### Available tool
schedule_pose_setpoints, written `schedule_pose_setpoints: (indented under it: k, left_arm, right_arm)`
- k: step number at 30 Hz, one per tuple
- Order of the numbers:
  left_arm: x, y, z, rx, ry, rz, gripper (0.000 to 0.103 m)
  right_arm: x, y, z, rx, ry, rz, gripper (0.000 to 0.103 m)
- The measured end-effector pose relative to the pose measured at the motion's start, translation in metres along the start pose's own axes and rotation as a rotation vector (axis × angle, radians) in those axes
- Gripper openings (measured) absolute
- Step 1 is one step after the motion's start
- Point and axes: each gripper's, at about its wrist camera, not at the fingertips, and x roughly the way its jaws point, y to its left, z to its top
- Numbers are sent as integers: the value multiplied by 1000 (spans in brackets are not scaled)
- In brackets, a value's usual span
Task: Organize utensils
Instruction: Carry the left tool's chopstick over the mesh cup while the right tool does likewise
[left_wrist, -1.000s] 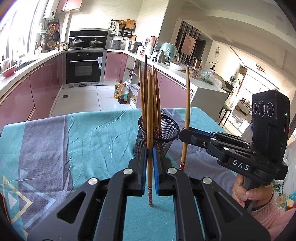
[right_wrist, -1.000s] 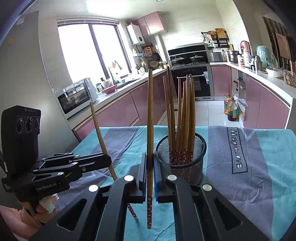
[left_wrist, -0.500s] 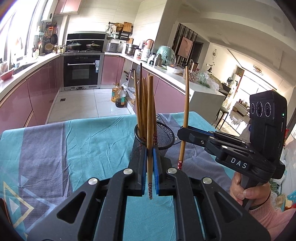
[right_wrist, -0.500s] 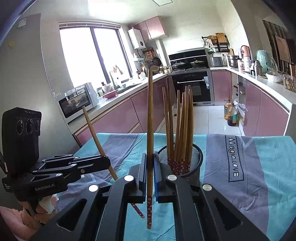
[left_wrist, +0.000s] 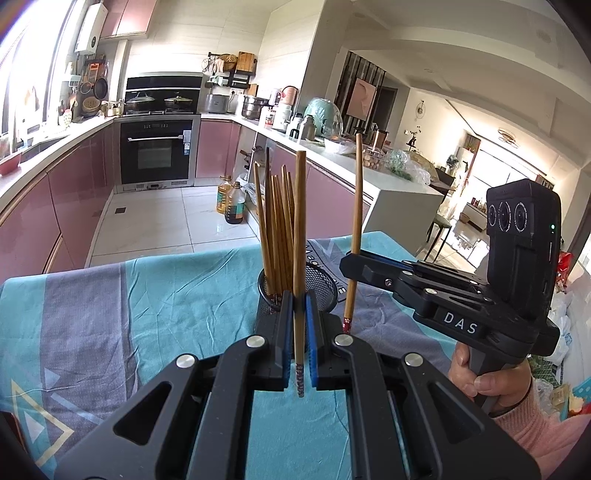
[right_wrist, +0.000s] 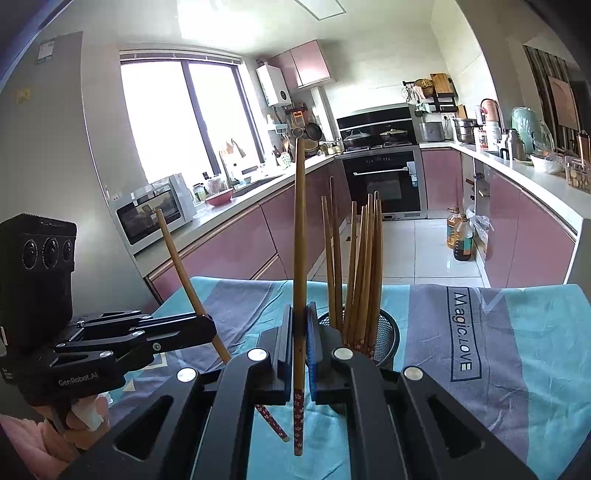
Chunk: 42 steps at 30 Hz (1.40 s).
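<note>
Both grippers are clamped tight, each on a single wooden chopstick held roughly upright. Seen from its own wrist camera, the left gripper (left_wrist: 299, 332) pinches its chopstick (left_wrist: 299, 236) low on the shaft between blue pads, so the red-patterned tip hangs just below the jaws over the tablecloth (left_wrist: 166, 302). Directly behind this gripper stands the black mesh holder (left_wrist: 321, 284), already carrying a bundle of chopsticks (left_wrist: 275, 229) that lean a little against one another, patterned ends down. To the right of the holder, the right gripper (left_wrist: 351, 260) grips the other chopstick (left_wrist: 357, 192), which stands beside the holder's rim and outside it, its patterned tip close above the cloth. A hand (left_wrist: 487, 380) in a pink sleeve grips that tool's handle.

From the right wrist camera the same holder (right_wrist: 388, 332) sits just right of the jaws, the right chopstick (right_wrist: 299, 240) rising straight in front of it, while the left one (right_wrist: 184, 269) tilts away to the left of the holder
</note>
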Motion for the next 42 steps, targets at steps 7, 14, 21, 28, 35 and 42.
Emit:
schedule_pose_setpoints:
  k: [7, 14, 21, 28, 35, 42]
  left_arm:
    - [-2, -2, 2, 6, -10, -3, 7]
    - [-5, -6, 5, 16, -19, -7, 7]
    - [-4, -7, 8, 20, -21, -10, 7]
    - [-4, -7, 15, 22, -25, -13, 7]
    - [-6, -6, 18, 25, -35, -18, 7]
    - [-11, -5, 21, 31, -56, -19, 7]
  right_arm:
    - [2, -1, 4, -1, -8, 0, 6]
    - [2, -1, 4, -2, -10, 2, 6]
    - [2, 0, 7, -1, -11, 4, 6]
    - [1, 0, 10, -6, -18, 2, 6]
    - [0, 0, 15, -8, -26, 3, 6]
    - [-4, -4, 20, -7, -42, 3, 6]
